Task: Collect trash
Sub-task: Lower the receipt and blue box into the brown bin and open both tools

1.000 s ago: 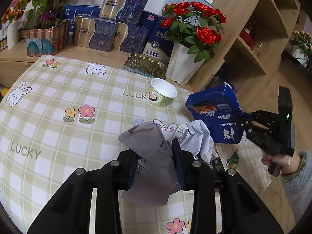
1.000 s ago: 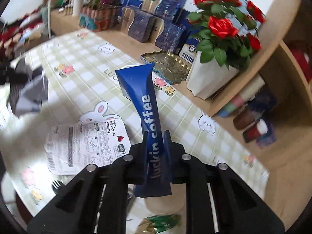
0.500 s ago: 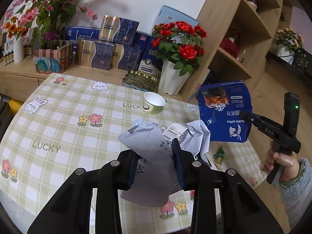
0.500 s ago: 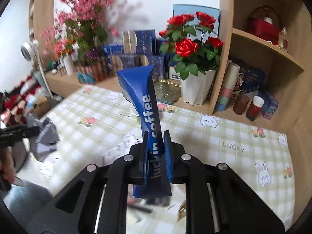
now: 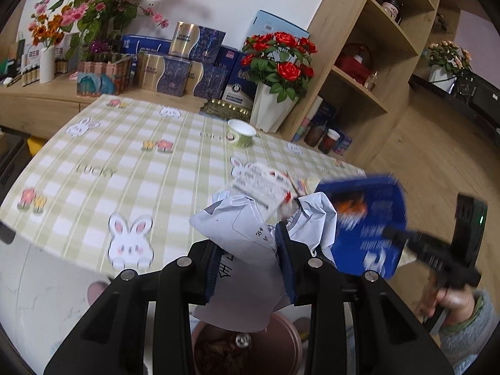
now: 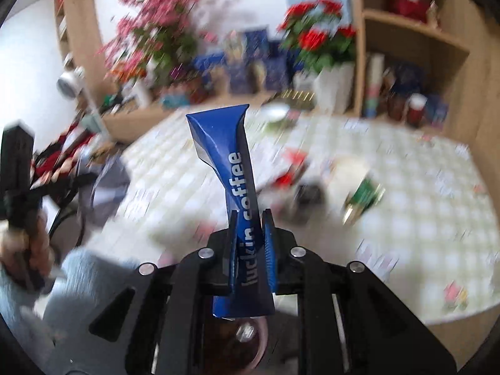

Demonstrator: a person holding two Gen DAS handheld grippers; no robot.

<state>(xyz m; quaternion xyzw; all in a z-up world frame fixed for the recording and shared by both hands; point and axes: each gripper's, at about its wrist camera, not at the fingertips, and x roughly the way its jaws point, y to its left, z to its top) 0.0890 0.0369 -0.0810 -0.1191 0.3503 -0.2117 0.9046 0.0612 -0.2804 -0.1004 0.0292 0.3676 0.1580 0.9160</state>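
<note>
Two loads in transit: your left tool (image 5: 247, 268) clamps crumpled paper (image 5: 240, 237), right tool (image 6: 251, 243) the blue bag (image 6: 231, 168); release over what looks like the bin (image 5: 247, 343) at 6 o'clock.

Two tongs are in play, the left tongs (image 5: 250, 250) and the right tongs (image 6: 251, 240), each pinching one piece of trash: one crumpled grey paper bag (image 5: 240, 243) and one blue coffee bag (image 6: 232, 168). One bench (image 5: 131, 162) carries one green-and-white paper cup (image 5: 241, 132) near its far edge and one printed white wrapper (image 5: 261, 184) toward the right edge. One pink bin (image 5: 247, 347) sits below, off the near edge. One white vase of red roses (image 5: 275, 106) stands past the far edge.
</note>
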